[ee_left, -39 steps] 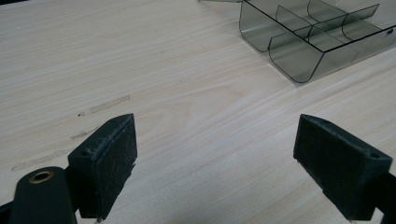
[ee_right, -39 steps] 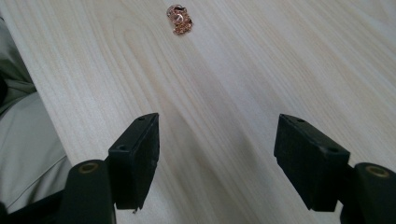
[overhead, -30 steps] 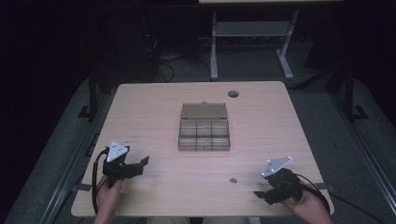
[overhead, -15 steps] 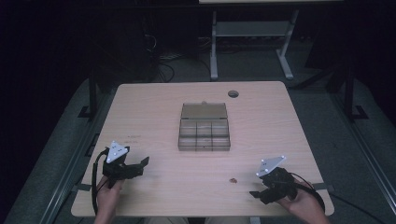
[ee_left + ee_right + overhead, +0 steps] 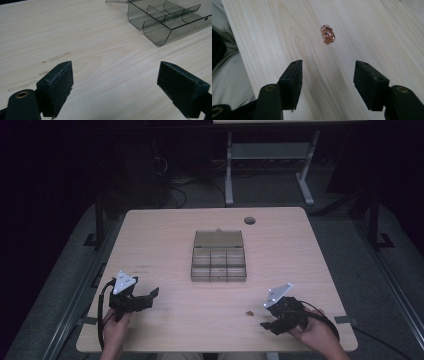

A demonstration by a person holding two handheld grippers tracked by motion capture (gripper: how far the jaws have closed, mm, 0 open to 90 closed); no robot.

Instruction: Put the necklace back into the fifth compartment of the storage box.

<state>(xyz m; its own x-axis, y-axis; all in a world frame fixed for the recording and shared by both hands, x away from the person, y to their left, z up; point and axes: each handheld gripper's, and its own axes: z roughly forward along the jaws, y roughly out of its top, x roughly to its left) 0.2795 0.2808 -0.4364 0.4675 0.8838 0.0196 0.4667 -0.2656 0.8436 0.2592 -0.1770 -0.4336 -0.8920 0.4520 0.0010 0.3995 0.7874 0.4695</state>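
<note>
Nearest the table's front edge, at the person's right: right gripper (image 5: pixel 266 324), held in the right hand (image 5: pixel 315 335), grey three-cornered plate on top. Jaws apart with nothing between them, having just been closing somewhat; its own view looks along them at bare wood (image 5: pixel 327 82).

Just ahead of those jaws, apart from them: one small copper-coloured chain (image 5: pixel 327 34), bunched into a clump, lying on the table (image 5: pixel 165 335). From above it shows as a tiny brown speck (image 5: pixel 248 312) near the front edge, right of centre, just beside the right gripper's tips.

At the front left corner: left gripper (image 5: pixel 152 295), held in the left hand (image 5: pixel 116 327), plate on top, cable looped beside it. Jaws wide apart, nothing between them (image 5: pixel 115 92); pointed across the wood toward the box.

Mid-table, well apart from both grippers and from the chain: one clear smoke-tinted compartment box (image 5: pixel 219 265), lid (image 5: pixel 219 239) folded open and lying flat behind it. Curved dividers show in the left gripper view (image 5: pixel 163 21); the compartments seen there hold nothing.

Far edge of table: one round cable hole (image 5: pixel 249 220).

Beyond the table: dark floor, with the white metal frame (image 5: pixel 230 175) of another table.
</note>
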